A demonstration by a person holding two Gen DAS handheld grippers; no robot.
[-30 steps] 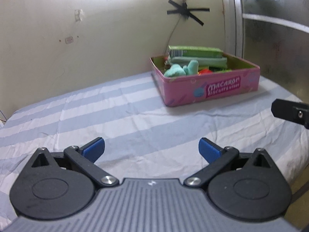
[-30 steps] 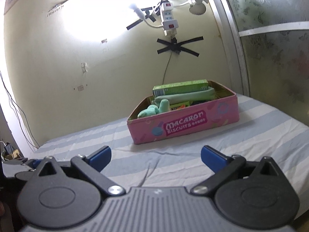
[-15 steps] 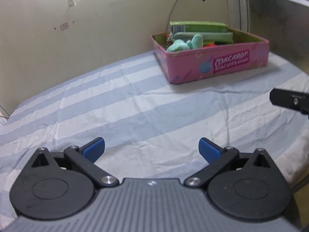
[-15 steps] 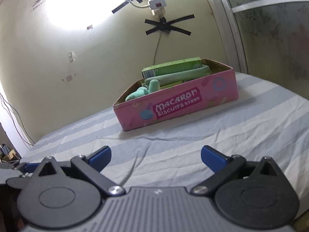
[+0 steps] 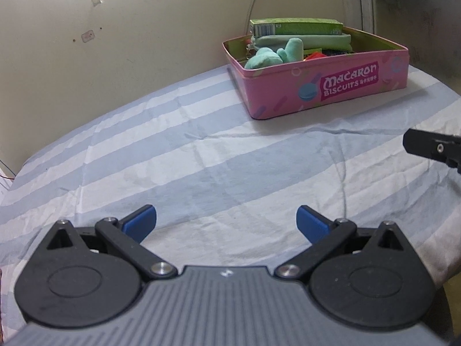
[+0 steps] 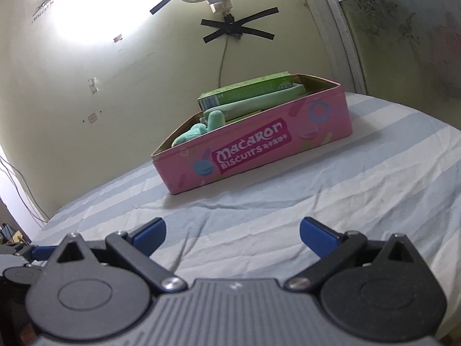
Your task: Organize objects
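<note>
Both hand-held grippers stand wide apart at the pads and hold nothing: the left hand-held gripper (image 5: 226, 222) and the right hand-held gripper (image 6: 232, 232) hover low over the striped sheet (image 5: 201, 150). Between each of them and the tin (image 5: 317, 86) the sheet is bare, creased but free of things, so there is open room up to the tin's near wall. The tin, pink and open-topped, sits on the sheet close to the wall (image 5: 115, 28); beyond its right end stands a door frame (image 6: 340, 28). Inside the tin a green box (image 5: 299, 26) lies on top at the back, with a mint plush (image 5: 273, 54) toward the left end. The sheet's edge drops away right of the tin. Compared with half a second ago, the tin looms nearer in both views, and the right camera is more tilted.
</note>
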